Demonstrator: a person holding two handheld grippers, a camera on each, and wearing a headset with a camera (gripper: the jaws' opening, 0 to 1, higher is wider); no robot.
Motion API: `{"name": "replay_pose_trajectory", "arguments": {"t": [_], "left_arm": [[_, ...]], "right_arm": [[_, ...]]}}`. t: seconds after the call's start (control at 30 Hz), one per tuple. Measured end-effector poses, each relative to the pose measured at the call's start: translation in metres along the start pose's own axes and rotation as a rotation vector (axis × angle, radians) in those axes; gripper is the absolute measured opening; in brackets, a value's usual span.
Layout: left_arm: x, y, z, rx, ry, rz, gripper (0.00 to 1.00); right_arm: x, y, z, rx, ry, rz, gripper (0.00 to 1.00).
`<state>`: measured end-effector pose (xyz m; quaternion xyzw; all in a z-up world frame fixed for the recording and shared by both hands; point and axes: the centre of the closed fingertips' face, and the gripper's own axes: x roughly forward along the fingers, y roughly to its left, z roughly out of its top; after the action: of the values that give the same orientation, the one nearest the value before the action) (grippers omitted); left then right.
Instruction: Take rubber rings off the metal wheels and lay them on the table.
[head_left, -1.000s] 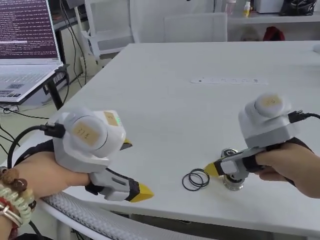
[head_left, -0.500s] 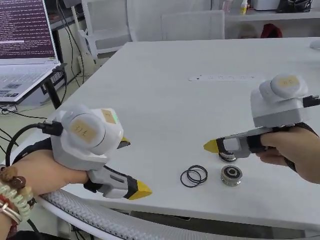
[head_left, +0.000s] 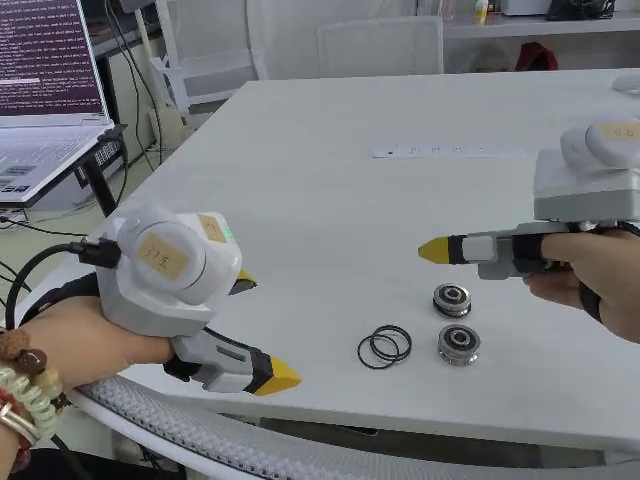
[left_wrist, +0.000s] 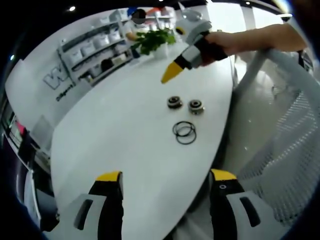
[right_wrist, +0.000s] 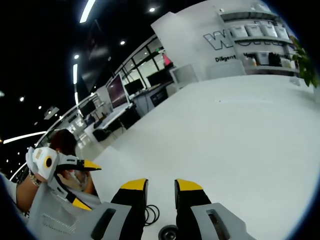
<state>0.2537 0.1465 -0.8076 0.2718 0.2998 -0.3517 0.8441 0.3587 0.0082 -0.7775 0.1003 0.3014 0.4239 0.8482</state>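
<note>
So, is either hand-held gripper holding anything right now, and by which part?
Nothing is held. The left hand-held gripper and right hand-held gripper have empty jaws; the black rubber rings and two metal wheels lie on the white table.

Bright even overhead light, soft shadows, fisheye warping at edges

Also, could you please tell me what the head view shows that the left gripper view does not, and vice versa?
The head view adds the open laptop with a text-filled screen off to the left and the flat white power strip on the white table. The left gripper view adds the green leafy plant beyond the table. Both share the loose black rubber rings lying beside the far metal wheel and the near metal wheel, with the yellow-tipped right gripper held apart from them.
</note>
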Motion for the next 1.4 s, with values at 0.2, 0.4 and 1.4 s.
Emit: {"name": "replay_pose_trajectory", "arguments": {"t": [0.2,0.4,1.4], "left_arm": [[0.000,0.001,0.002,-0.008,-0.013,0.003,0.71],[0.000,0.003,0.005,-0.015,-0.023,0.000,0.71],[0.001,0.034,0.070,0.004,-0.188,-0.029,0.74]], "right_arm": [[-0.003,-0.013,0.002,0.036,-0.016,-0.038,0.19],[-0.007,-0.034,-0.001,0.075,-0.005,-0.111,0.15],[-0.012,-0.070,-0.014,0.336,-0.046,-0.178,0.15]]}}
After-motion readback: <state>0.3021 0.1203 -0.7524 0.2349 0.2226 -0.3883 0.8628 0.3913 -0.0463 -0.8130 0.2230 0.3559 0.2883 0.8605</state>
